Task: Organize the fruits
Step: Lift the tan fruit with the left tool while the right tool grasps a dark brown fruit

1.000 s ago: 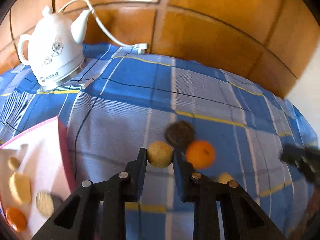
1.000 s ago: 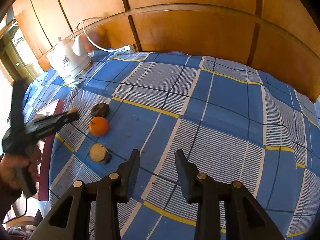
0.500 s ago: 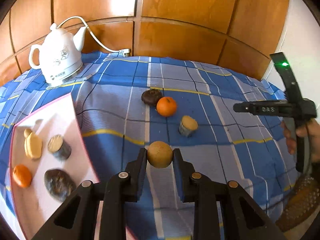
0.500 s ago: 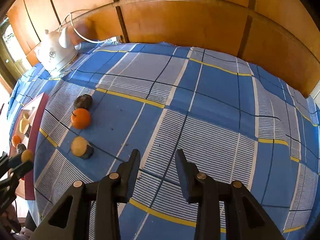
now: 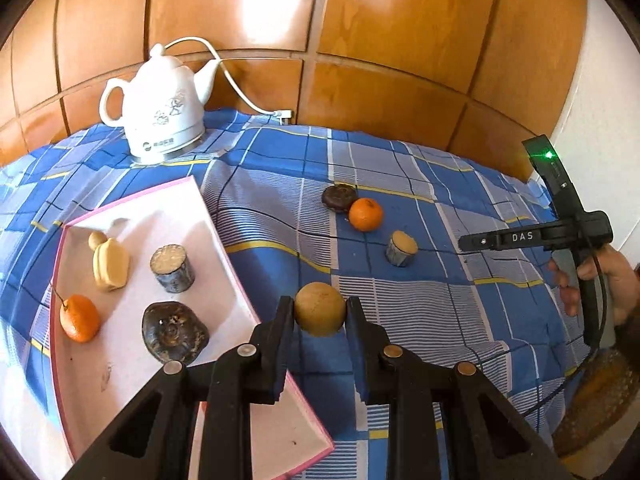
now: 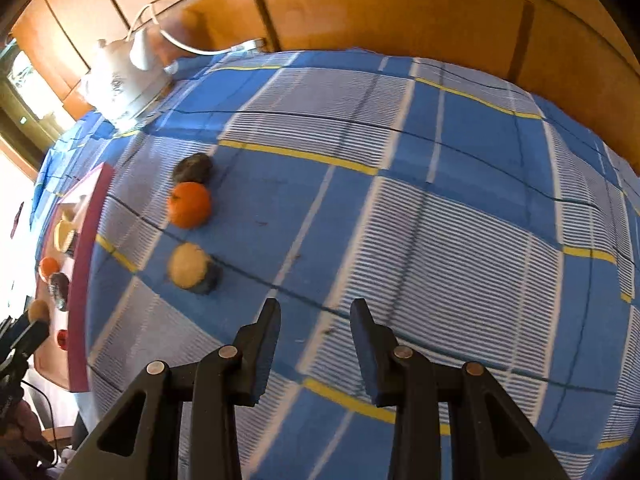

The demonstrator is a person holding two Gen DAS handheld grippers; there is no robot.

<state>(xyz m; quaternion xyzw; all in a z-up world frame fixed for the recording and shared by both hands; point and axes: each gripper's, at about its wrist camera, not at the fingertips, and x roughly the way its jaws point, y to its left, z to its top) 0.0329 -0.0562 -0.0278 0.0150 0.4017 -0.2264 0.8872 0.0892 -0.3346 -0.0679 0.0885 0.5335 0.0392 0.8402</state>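
My left gripper (image 5: 320, 312) is shut on a round tan fruit (image 5: 320, 309), held above the cloth just right of the pink-rimmed white tray (image 5: 188, 200). On the tray lie an orange (image 5: 79, 318), a dark wrinkled fruit (image 5: 175, 338), a cut cylinder piece (image 5: 172, 268), a pale yellow fruit (image 5: 111, 264) and a small tan one (image 5: 97, 239). On the cloth remain a dark fruit (image 6: 193, 168), an orange (image 6: 189, 205) and a cut piece (image 6: 192, 267). My right gripper (image 6: 316, 320) hovers over bare cloth, jaws apart with nothing between them; it also shows in the left wrist view (image 5: 536, 238).
A white ceramic kettle (image 5: 160, 120) with a cord stands at the back left of the blue checked tablecloth (image 6: 440, 220). Wooden wall panels (image 5: 360, 40) close off the back. A person's hand (image 5: 608, 284) holds the right gripper's handle.
My left gripper carried the tan fruit leftward and back, away from the loose fruits, to the tray's right edge. The right gripper sank a little toward the cloth.
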